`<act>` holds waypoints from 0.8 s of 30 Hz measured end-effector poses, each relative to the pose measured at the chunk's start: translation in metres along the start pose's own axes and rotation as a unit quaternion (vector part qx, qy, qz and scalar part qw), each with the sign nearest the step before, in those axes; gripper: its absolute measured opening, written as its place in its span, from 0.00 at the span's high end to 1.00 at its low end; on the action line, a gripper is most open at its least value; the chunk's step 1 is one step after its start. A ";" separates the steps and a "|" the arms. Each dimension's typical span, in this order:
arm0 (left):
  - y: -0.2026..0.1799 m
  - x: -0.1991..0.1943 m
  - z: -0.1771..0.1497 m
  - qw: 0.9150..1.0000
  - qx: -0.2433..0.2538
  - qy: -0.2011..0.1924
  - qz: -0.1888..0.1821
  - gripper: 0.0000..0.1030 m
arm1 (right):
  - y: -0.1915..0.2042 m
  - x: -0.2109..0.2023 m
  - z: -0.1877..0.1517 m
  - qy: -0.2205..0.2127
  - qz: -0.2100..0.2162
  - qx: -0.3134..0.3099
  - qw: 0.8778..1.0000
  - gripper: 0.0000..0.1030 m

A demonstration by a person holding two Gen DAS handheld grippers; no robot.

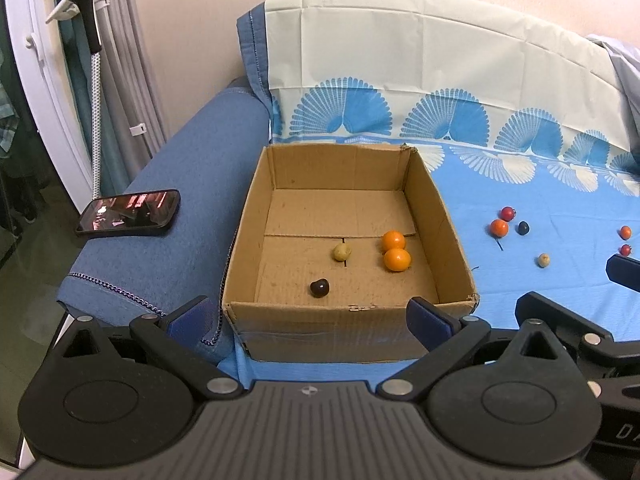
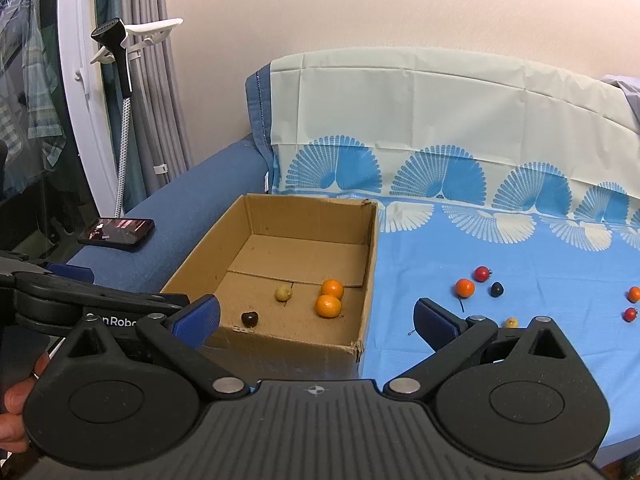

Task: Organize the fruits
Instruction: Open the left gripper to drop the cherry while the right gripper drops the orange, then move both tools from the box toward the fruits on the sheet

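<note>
Left wrist view: left gripper (image 1: 310,316) spread, empty, low centre before cardboard box (image 1: 452,240) holding two oranges (image 1: 396,252). Right gripper (image 2: 316,320) likewise spread, empty.

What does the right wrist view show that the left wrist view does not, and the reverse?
Only the right wrist view shows a person's hand at its left edge, beside the open left gripper. Only the left wrist view shows the dark tip of the right gripper at its right edge. Both share the brown cardboard box with four fruits inside, the black phone, and loose fruits on the blue patterned cloth.
</note>
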State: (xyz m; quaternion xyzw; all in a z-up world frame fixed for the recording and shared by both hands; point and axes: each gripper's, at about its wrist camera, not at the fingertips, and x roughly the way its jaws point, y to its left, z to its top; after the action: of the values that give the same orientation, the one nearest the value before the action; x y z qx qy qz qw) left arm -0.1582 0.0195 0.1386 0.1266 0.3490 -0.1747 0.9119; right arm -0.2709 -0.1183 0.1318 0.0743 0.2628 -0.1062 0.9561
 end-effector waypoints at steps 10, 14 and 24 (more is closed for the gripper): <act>0.001 0.003 0.002 1.000 0.004 0.003 -0.002 0.00 | -0.002 0.003 -0.001 0.006 -0.001 0.004 1.000 0.01; -0.001 0.007 0.001 1.000 0.004 0.011 -0.001 0.00 | -0.002 0.005 -0.002 0.009 -0.001 0.008 1.000 0.01; -0.008 0.014 0.002 1.000 0.017 0.022 0.001 0.00 | -0.008 0.010 -0.004 0.012 -0.001 0.023 1.000 0.01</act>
State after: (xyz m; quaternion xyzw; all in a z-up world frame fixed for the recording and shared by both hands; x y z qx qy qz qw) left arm -0.1503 0.0083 0.1298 0.1464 0.3657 -0.1768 0.9020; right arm -0.2660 -0.1272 0.1225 0.0969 0.2723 -0.1123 0.9507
